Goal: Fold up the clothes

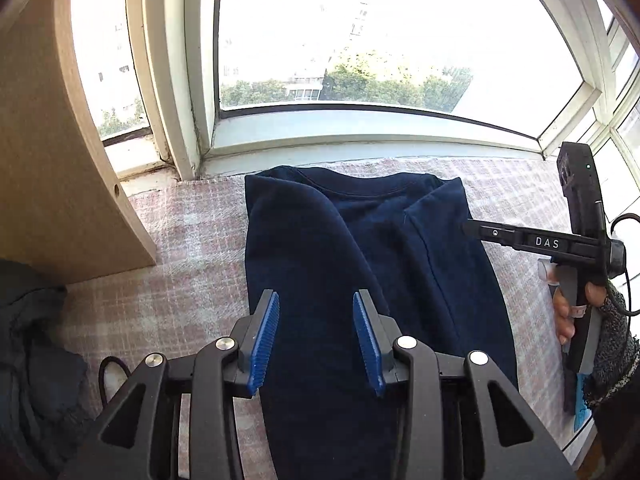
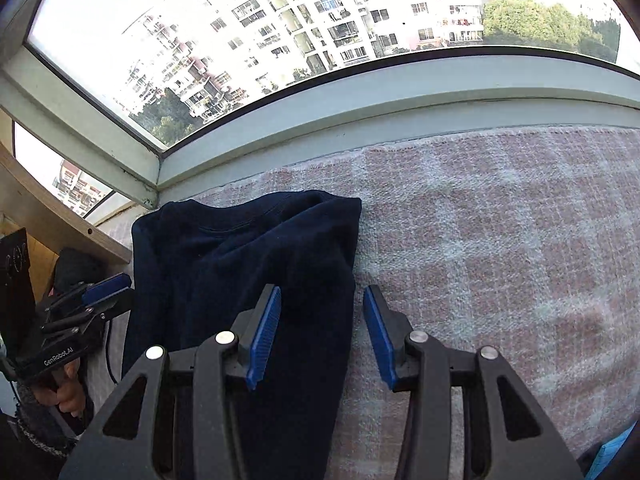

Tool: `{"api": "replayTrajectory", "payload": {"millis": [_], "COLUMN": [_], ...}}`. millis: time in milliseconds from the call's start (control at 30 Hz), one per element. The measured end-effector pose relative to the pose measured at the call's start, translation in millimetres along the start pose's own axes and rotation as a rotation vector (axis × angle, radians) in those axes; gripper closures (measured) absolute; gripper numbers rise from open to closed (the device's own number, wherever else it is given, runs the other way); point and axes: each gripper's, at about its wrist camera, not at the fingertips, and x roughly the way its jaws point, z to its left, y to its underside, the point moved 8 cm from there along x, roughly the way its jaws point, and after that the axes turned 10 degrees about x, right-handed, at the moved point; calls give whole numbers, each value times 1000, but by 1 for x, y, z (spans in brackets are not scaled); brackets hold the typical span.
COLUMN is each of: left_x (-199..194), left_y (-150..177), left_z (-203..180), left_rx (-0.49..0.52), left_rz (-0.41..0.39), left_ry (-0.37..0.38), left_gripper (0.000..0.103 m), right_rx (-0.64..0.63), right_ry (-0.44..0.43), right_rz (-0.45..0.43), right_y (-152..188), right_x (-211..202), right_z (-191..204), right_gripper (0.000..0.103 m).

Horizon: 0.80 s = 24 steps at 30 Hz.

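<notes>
Daylight from a wide window (image 1: pixel 360 40) falls on a pink checked cloth (image 2: pixel 500 240) spread below the sill, and on it lies a navy garment (image 1: pixel 360 264), already narrowed into a long strip with both sides turned in over the middle.

Starting at the left gripper (image 1: pixel 316 340): its blue pads (image 1: pixel 264 340) stand well apart with nothing between them, hovering over the near half of the strip. From it the garment runs straight toward 12 o'clock, its collar end by the sill and its hem end passing under the tool toward 6 o'clock.

The right gripper (image 2: pixel 320 336) is likewise spread wide and holds nothing. It straddles the strip's right-hand edge, so that the fabric lies at its 10 to 11 o'clock and bare cloth at its 1 o'clock. In the left wrist view, this tool appears at 3 o'clock, held in a gloved hand (image 1: pixel 584 304), with its fingers reaching in over the right flap.

Both tools sit close to the strip. The left is centred on it and the right is on its border. The long axis runs from the sill toward the person, so a further fold would most likely bring one short end over the other. Whether the strip awaits that crosswise fold or has just been laid out and released cannot be judged here.

A dark heap (image 1: pixel 36 360) lies at 8 o'clock of the left tool, beside a wooden panel (image 1: pixel 52 160).
</notes>
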Motion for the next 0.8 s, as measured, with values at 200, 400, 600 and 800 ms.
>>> {"api": "replayTrajectory", "payload": {"millis": [200, 400, 600, 800], "left_x": [41, 65, 68, 37], "left_y": [-42, -39, -40, -40], "left_z": [13, 8, 8, -34], "left_rx": [2, 69, 85, 72], "left_rz": [15, 49, 37, -58], "left_ry": [-60, -119, -119, 63], "left_gripper": [66, 64, 66, 66], "right_rx": [-77, -1, -1, -105], "right_ry": [-10, -105, -47, -105], "right_rz": [36, 11, -154, 29], "right_y": [3, -14, -20, 10], "right_x": [0, -14, -51, -29], "right_z": [2, -13, -18, 3], "right_gripper": [99, 94, 63, 69]}}
